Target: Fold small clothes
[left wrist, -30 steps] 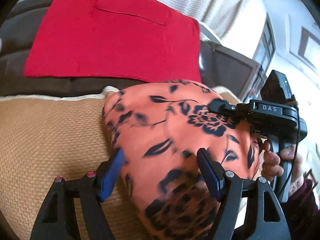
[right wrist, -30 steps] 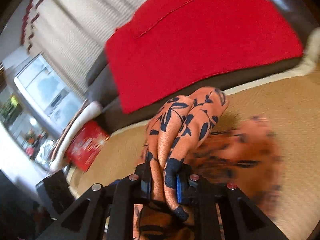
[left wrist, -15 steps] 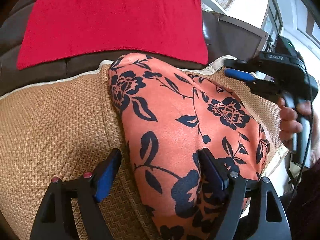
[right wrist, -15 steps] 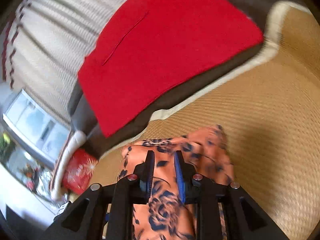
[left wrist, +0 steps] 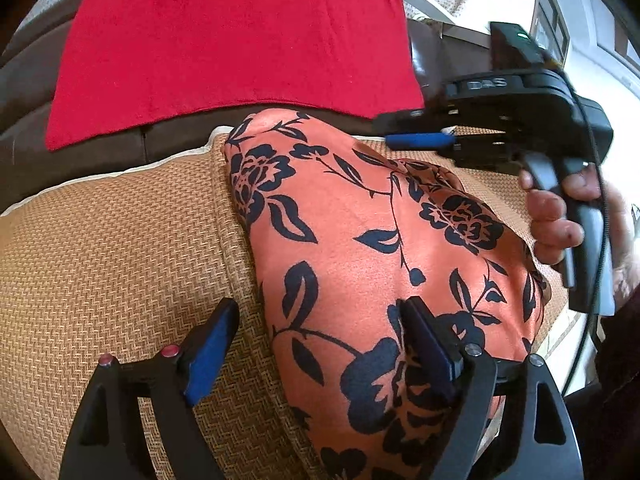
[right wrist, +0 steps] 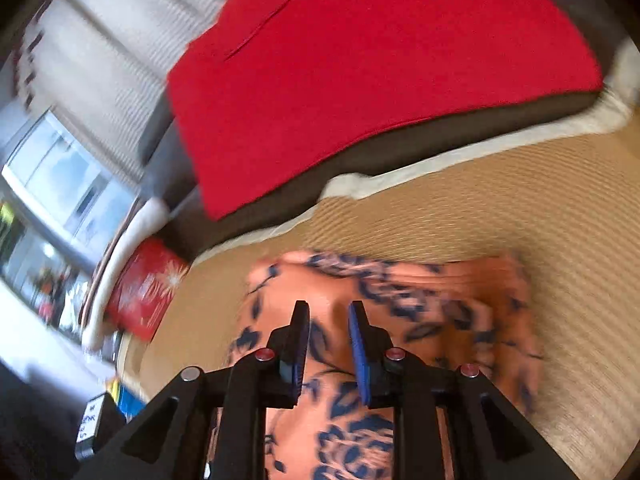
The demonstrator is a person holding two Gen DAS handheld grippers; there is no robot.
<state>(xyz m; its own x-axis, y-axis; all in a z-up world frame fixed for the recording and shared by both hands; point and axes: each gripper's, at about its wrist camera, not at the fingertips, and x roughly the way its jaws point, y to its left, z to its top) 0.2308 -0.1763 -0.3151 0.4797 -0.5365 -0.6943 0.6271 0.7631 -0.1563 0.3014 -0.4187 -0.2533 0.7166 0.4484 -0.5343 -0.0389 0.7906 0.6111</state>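
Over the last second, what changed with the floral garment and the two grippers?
The right gripper let go of the bunched orange floral garment, which dropped and now lies spread on the woven mat; its jaws stand slightly apart, empty. The left gripper is opening, jaws straddling the garment's edge. The red towel stayed put.

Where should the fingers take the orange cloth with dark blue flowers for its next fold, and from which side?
Probably at the left edge of the orange cloth with dark blue flowers, coming from the woven tan mat side. That edge lies thin and free on the mat, and the left gripper, its fingers opening, already straddles it.
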